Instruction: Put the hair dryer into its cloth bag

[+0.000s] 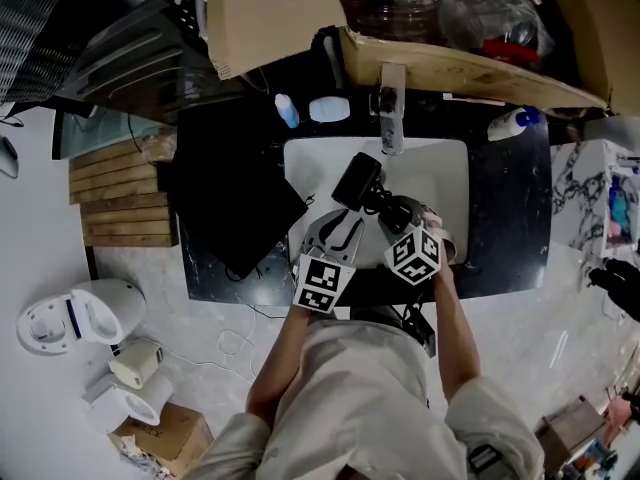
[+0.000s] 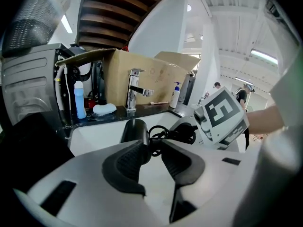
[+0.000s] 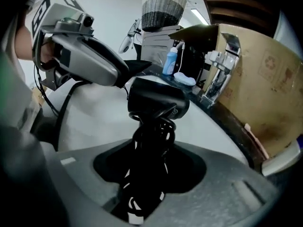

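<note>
Over white sink (image 1: pixel 440 173), right hand-held gripper (image 3: pixel 150 167) pinched black plastic hair dryer (image 3: pixel 156 100) by its cord-wrapped handle (image 3: pixel 152 138), left hand-held gripper (image 2: pixel 154 150) gaped empty; loose coils might let it slip.

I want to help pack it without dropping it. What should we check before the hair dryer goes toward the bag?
1. Right hand-held gripper shut on the hair dryer's handle: ok.
2. Cord wound round the handle, not dangling: ok.
3. Left hand-held gripper open and empty: ok.
4. Hair dryer over the bag: not ok, it is over the sink.
5. Bag's mouth open: cannot tell.
</note>
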`<state>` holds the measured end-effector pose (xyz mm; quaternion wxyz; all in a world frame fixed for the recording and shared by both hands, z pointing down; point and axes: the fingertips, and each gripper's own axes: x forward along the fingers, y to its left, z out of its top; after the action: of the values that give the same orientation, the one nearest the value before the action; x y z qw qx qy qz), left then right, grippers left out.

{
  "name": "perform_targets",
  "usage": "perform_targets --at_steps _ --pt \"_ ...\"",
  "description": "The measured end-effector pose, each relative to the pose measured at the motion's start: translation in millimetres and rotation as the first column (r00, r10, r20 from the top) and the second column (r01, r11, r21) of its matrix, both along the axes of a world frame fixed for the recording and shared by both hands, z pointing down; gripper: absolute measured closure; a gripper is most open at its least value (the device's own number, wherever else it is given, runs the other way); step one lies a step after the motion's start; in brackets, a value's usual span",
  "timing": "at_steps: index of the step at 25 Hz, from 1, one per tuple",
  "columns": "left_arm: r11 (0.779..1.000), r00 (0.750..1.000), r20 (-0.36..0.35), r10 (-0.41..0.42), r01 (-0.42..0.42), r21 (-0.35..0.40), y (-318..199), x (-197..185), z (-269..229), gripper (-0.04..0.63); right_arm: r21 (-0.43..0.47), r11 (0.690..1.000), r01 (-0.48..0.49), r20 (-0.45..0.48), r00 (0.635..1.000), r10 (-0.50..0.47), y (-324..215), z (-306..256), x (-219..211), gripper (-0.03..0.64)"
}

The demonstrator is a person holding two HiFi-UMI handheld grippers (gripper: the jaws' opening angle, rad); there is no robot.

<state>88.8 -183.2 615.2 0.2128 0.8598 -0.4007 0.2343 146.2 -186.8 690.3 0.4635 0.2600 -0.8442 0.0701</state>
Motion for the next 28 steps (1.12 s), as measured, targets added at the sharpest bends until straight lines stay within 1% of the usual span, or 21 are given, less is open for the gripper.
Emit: perform_targets --at_steps 6,15,19,23,25,28 --pt "0.999 1.000 -0.002 0.016 -0.016 0.033 13.4 -17.0 -14.7 0.479 0.032 0.999 -0.016 -0.002 1.000 0.016 17.5 -28.7 -8.9 0.425" --pt "0.996 0.999 0.013 0.036 -0.037 0.086 34.5 -52.0 -34.9 0.482 0.045 0.998 -0.041 0.014 0.999 0.041 52.6 -57.6 -32.7 0.425" --pt "0.994 0.999 0.020 0.032 -0.033 0.104 41.4 -73.8 -40.2 0.513 0.048 0.998 -0.046 0.017 0.999 0.046 64.4 -64.9 -44.6 0.425" --pt "0.992 1.000 0.023 0.000 -0.003 0.127 45.8 -99.1 -45.8 0.548 0.048 0.997 -0.058 0.021 0.998 0.057 74.9 -72.1 -53.9 0.425" --pt "0.991 0.999 0.037 -0.008 0.003 0.132 47.8 -111.3 -45.2 0.554 0.049 0.997 -0.064 0.021 0.998 0.063 78.6 -74.4 -57.8 0.425" --pt "0.992 0.996 0.088 -0.011 -0.001 0.129 51.0 -129.8 -39.8 0.552 0.047 0.997 -0.068 0.017 0.998 0.067 83.6 -75.6 -62.7 0.425"
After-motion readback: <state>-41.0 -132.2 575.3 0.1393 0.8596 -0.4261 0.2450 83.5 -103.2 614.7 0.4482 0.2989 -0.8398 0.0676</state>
